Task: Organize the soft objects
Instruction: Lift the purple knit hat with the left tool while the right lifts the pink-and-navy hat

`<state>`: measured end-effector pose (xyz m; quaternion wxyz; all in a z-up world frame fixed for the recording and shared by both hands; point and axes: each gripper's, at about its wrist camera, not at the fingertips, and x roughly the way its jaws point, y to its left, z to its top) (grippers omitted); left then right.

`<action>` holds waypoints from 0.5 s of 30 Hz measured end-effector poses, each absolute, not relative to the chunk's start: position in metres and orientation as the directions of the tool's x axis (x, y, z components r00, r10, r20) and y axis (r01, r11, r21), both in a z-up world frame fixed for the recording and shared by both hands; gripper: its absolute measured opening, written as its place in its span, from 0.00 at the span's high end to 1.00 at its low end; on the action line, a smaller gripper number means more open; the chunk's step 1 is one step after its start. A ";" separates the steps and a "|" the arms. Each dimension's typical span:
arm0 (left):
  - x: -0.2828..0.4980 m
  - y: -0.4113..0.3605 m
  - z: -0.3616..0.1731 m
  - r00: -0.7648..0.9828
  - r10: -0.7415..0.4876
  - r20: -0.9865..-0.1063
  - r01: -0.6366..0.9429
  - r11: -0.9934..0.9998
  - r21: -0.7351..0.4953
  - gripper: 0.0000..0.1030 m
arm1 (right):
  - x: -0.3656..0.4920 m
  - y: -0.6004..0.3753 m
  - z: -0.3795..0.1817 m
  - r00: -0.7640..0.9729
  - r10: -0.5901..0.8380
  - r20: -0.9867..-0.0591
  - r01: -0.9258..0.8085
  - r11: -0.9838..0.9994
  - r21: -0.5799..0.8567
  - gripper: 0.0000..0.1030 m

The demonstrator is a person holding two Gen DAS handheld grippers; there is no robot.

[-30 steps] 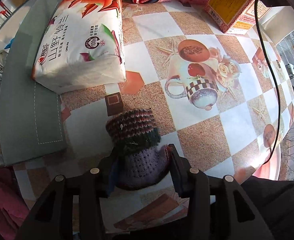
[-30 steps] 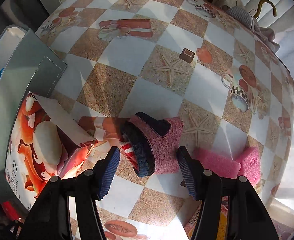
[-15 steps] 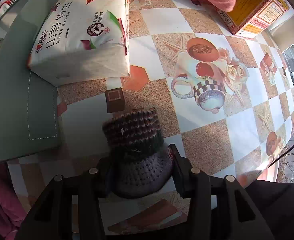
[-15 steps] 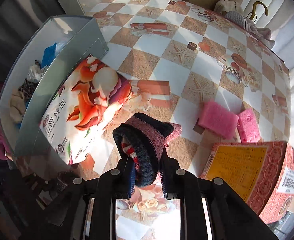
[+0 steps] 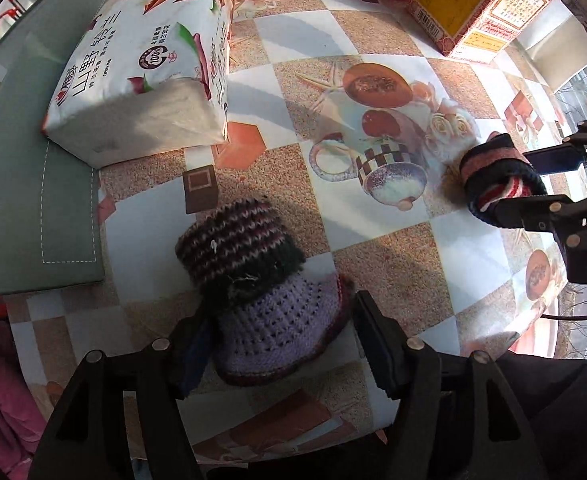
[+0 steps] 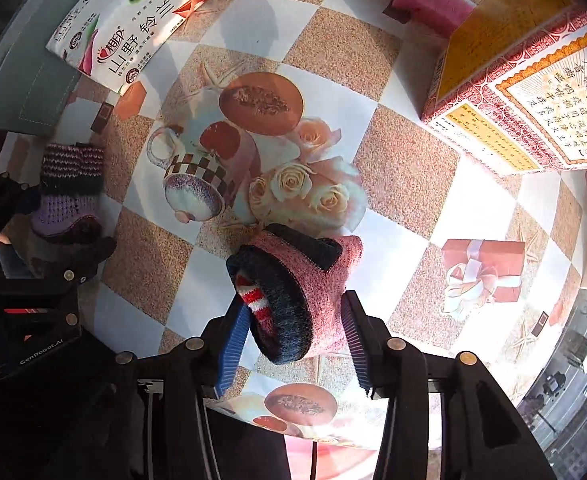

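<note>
My left gripper (image 5: 279, 344) stands released, its jaws having just been opening; the purple knitted bootie (image 5: 261, 288) lies between them on the table (image 5: 393, 256), pads clear of the wool. My right gripper (image 6: 293, 328) is likewise released, jaws just opened, with the pink knitted bootie (image 6: 297, 292) resting between them. From the left wrist view, the pink bootie sits at three o'clock of the purple one, well apart. The tissue pack (image 5: 141, 68) lies at eleven o'clock, the red and yellow box (image 5: 481, 0) at one o'clock.
</note>
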<state>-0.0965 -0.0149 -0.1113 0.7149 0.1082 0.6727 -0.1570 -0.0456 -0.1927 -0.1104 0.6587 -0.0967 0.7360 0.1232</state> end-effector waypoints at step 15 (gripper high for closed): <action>-0.096 0.032 -0.093 -0.027 -0.298 -0.954 0.255 0.921 -0.295 0.23 | -0.065 -0.288 -0.091 -0.015 0.421 -0.907 0.384 0.840 0.383 0.36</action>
